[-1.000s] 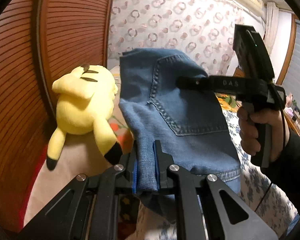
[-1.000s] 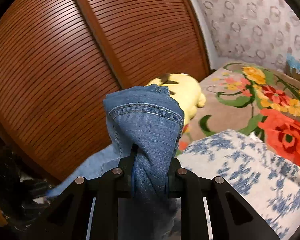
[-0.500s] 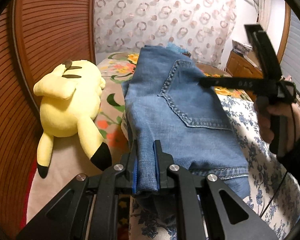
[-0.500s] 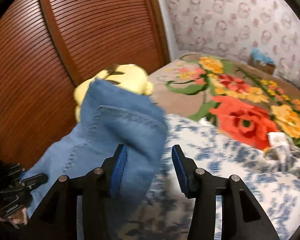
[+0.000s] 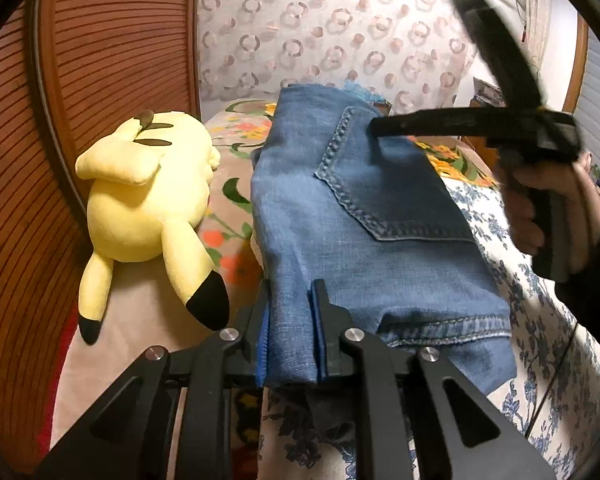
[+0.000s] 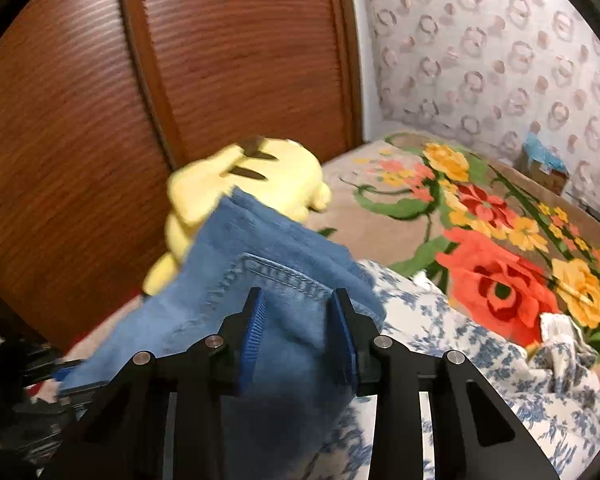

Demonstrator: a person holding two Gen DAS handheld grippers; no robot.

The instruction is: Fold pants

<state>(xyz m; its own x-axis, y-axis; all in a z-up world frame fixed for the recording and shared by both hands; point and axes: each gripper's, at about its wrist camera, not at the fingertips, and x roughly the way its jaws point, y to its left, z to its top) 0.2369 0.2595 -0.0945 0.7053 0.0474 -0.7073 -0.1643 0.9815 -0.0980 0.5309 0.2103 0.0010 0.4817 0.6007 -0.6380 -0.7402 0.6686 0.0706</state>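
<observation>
Denim is what your left tongs (image 5: 288, 312) have clamped: the blue-padded fingers are pinched close together on a bunched edge of the folded blue denim pants (image 5: 364, 216), and that grip is what keeps the near end from sliding while the rest of the bundle lies out over the bed. The pants sit pocket-side up on the blue-and-white floral sheet (image 5: 540, 320), just beside the yellow plush toy (image 5: 148, 196) lying on the flowered blanket (image 6: 480, 248) against the brown slatted wooden door (image 6: 220, 60). Your right tongs (image 6: 298, 320) stand parted, with a clear gap between the pads and the denim passing between and under them; from the right wrist view they appear to grip nothing, so the far waistband corner lies free. From the left wrist view the right tongs hover over the pocket region, blurred. By my judgement the fold is largely laid down, and the left hold serves as the anchor. Releasing it gently would avoid dragging the stack toward the plush.
</observation>
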